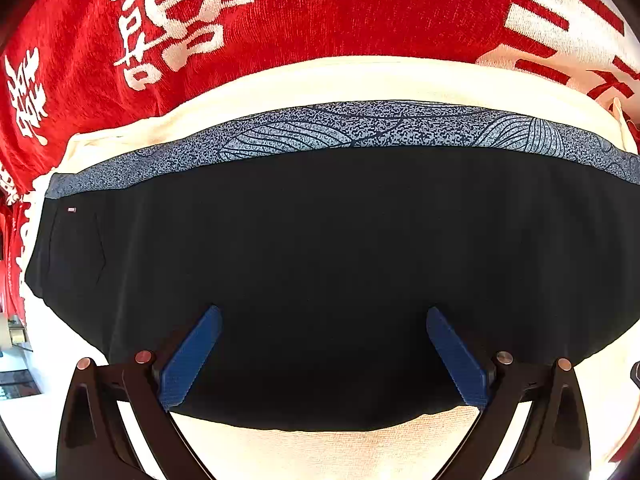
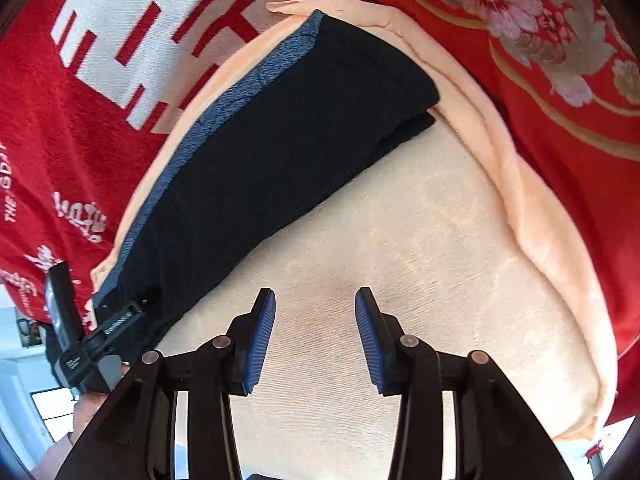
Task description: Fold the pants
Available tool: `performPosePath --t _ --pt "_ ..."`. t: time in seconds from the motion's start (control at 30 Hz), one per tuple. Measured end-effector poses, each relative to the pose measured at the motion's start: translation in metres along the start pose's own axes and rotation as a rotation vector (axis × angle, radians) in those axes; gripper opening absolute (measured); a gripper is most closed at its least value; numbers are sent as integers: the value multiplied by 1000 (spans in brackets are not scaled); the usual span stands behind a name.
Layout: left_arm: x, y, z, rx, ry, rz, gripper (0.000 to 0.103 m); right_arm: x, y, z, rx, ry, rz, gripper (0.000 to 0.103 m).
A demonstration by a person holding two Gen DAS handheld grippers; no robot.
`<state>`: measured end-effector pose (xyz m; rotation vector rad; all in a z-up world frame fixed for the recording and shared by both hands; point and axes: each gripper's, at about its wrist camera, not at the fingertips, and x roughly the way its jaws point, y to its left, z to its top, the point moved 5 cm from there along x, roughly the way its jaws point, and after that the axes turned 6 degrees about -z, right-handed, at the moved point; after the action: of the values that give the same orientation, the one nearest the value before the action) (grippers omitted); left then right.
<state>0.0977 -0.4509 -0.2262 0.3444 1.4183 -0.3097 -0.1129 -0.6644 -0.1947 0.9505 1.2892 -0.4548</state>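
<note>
The black pants point(image 1: 320, 240) lie folded into a long strip on a peach towel point(image 1: 340, 80), with a blue-grey patterned band point(image 1: 360, 128) along their far edge. My left gripper point(image 1: 324, 311) hangs open right over the black cloth, its blue pads spread wide and pressing on nothing. In the right wrist view the pants point(image 2: 280, 140) run diagonally from lower left to upper middle. My right gripper point(image 2: 315, 292) stands open over the bare towel point(image 2: 400, 220), to the right of the pants, with nothing between its pads.
A red blanket with white characters point(image 1: 320, 12) lies under the towel. A red floral cloth point(image 2: 560, 80) lies at the upper right. The left tool's black body point(image 2: 76, 344) and a hand point(image 2: 86, 412) show at the lower left by the pants' near end.
</note>
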Motion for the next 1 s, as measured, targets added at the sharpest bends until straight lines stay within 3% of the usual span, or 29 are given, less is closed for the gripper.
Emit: performPosePath --t 0.3,0.63,0.8,1.0 --pt "-16 -18 6 88 3 56 103 5 -4 1 66 12 79 45" --pt "-43 -84 13 160 -32 -48 103 2 -15 25 179 -71 200 45" --pt "-43 -115 17 170 -31 -80 103 3 -22 31 206 -84 181 45" --pt "-25 -129 15 169 6 -72 103 -13 -42 55 276 -188 122 45"
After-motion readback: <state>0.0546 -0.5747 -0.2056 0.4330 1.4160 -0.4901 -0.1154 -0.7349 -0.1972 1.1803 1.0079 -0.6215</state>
